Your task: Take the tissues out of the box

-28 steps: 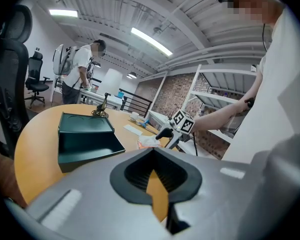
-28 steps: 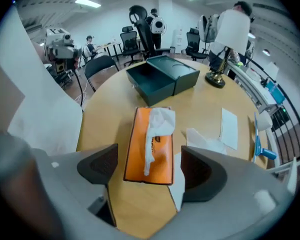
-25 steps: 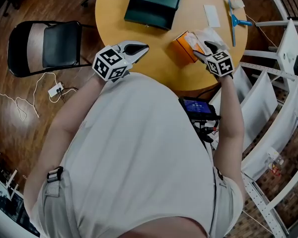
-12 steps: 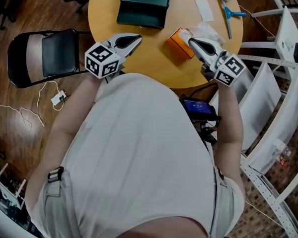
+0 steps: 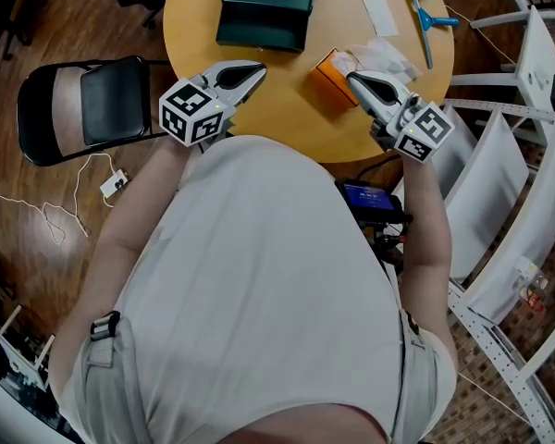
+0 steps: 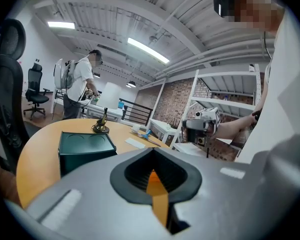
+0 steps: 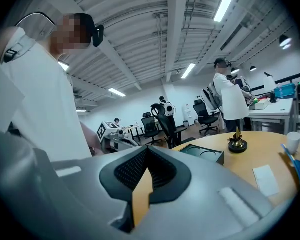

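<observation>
An orange tissue box (image 5: 329,80) lies on the round wooden table (image 5: 203,26), near its right front edge. White tissues (image 5: 382,56) lie loose just beyond the box. My right gripper (image 5: 354,78) is shut with nothing in it, its tips right beside the box's near right side. My left gripper (image 5: 257,67) hovers over the table's front edge, left of the box, also shut and empty. In the left gripper view the left gripper (image 6: 152,158) shows only its closed jaws. The right gripper (image 7: 144,160) looks the same in its own view.
A dark green case (image 5: 266,9) sits at the table's far side, with a white paper slip (image 5: 381,15) and a blue squeegee (image 5: 426,21) to its right. A black folding chair (image 5: 83,100) stands left, white shelving (image 5: 527,155) right. People stand in the background (image 7: 230,96).
My right gripper was over the tissues by the box with its jaws apart; it has drawn back towards me and shut. The left gripper has barely shifted.
</observation>
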